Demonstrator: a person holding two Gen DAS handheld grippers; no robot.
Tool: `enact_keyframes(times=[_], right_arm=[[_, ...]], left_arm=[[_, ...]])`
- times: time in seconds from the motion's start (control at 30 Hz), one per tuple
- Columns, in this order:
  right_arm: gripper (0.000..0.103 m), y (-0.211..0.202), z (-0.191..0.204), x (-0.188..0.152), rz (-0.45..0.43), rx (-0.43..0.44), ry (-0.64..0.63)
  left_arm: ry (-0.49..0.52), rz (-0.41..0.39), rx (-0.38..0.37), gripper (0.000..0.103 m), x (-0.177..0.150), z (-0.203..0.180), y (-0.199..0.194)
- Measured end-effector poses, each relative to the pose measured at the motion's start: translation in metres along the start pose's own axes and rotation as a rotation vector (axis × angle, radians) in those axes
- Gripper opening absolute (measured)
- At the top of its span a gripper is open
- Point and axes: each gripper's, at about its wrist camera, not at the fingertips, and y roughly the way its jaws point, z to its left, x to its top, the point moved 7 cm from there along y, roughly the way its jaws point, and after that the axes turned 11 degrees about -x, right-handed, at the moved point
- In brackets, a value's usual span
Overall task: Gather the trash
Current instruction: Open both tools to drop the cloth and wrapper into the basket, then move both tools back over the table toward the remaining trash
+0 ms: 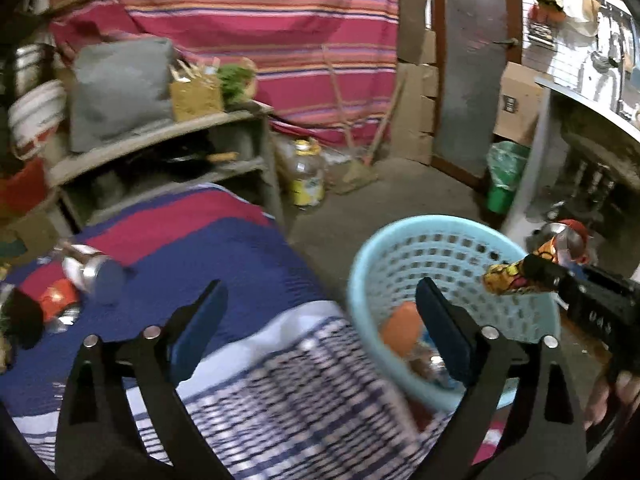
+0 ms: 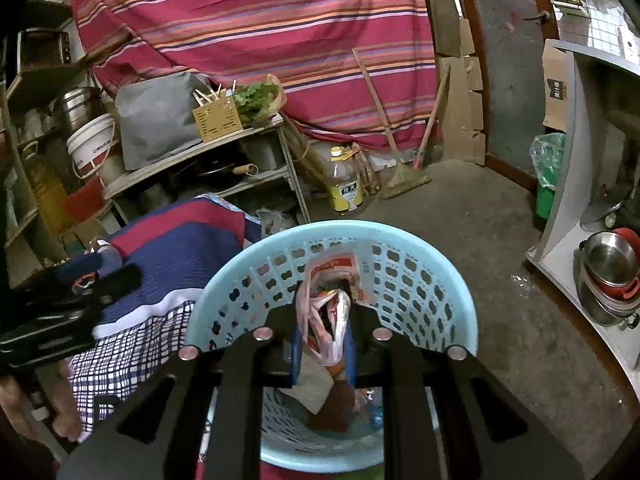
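A light blue perforated basket (image 2: 400,276) stands on the floor beside the bed, with several pieces of trash in its bottom; it also shows in the left wrist view (image 1: 440,256). My right gripper (image 2: 324,336) is shut on a crumpled red, yellow and white snack wrapper (image 2: 326,312) and holds it over the basket's opening; that wrapper shows in the left wrist view (image 1: 508,278). My left gripper (image 1: 320,312) is open and empty above the bed's edge. More wrappers (image 1: 60,300) and a can-like object (image 1: 90,268) lie on the blue and red blanket (image 1: 224,248).
A grey shelf unit (image 2: 200,152) with pots, a bucket and greens stands behind the bed. A large oil bottle (image 2: 346,184) and a broom (image 2: 404,176) stand on the concrete floor. A green bin (image 2: 548,184) and a cabinet with metal bowls (image 2: 608,272) are at the right.
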Motion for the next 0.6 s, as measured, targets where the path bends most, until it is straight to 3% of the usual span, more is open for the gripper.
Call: enact_keyframes(times=[0.1,0.33,0.37,0.47,0.6], right_arm=[[0.017,0.006,0.004,0.0,0.002,0.0,-0.006],[0.02,0.014,0.013,0.003,0.009,-0.016,-0.028],[0.026,0.015,0.015,0.003,0.012,-0.019,-0.03],[0.068,0.012,0.018,0.006,-0.013,-0.052,-0.03],[0.068,0.008,0.023,0.006,-0.017,-0.076,-0.043]], left_arm=[[0.023,-0.037,0.073,0.097,0.003,0.018,-0.024],[0.004,-0.082,0.138,0.097,0.002,0.065,-0.072],[-0.001,-0.083,0.149,0.097,0.0,0.073,-0.077],[-0.014,-0.079,0.188,0.097,-0.008,0.097,-0.089],[-0.047,-0.073,0.247,0.097,-0.021,0.134,-0.104]])
